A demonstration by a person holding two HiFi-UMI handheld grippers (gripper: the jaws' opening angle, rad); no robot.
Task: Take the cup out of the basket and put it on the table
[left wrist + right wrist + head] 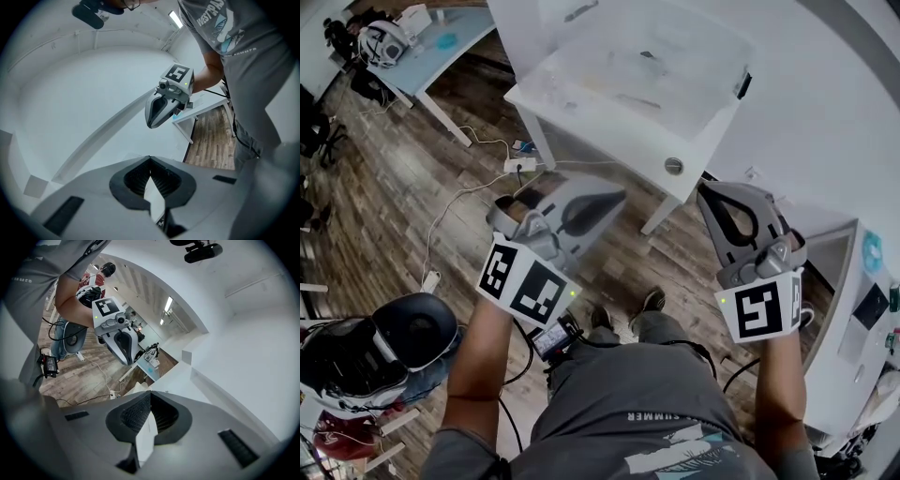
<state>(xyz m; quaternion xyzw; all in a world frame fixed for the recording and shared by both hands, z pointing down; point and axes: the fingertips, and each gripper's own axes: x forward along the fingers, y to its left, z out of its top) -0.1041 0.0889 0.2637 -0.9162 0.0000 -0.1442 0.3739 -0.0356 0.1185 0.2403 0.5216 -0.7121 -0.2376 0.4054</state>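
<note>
A translucent basket (649,67) stands on the white table (609,141) ahead of me. Its contents are blurred and I cannot make out a cup in it. My left gripper (617,198) is held up over the floor in front of the table, shut with nothing between its jaws. My right gripper (702,188) is raised beside the table's near right corner, also shut and empty. In the left gripper view the jaws (150,160) meet against a bare white wall. In the right gripper view the jaws (150,393) meet above the table's edge.
A power strip (520,165) and cables lie on the wood floor by the table leg. A blue-topped desk (441,42) carries a headset (382,42) at the far left. A padded seat (398,342) is at my left, a white cabinet (853,319) at my right.
</note>
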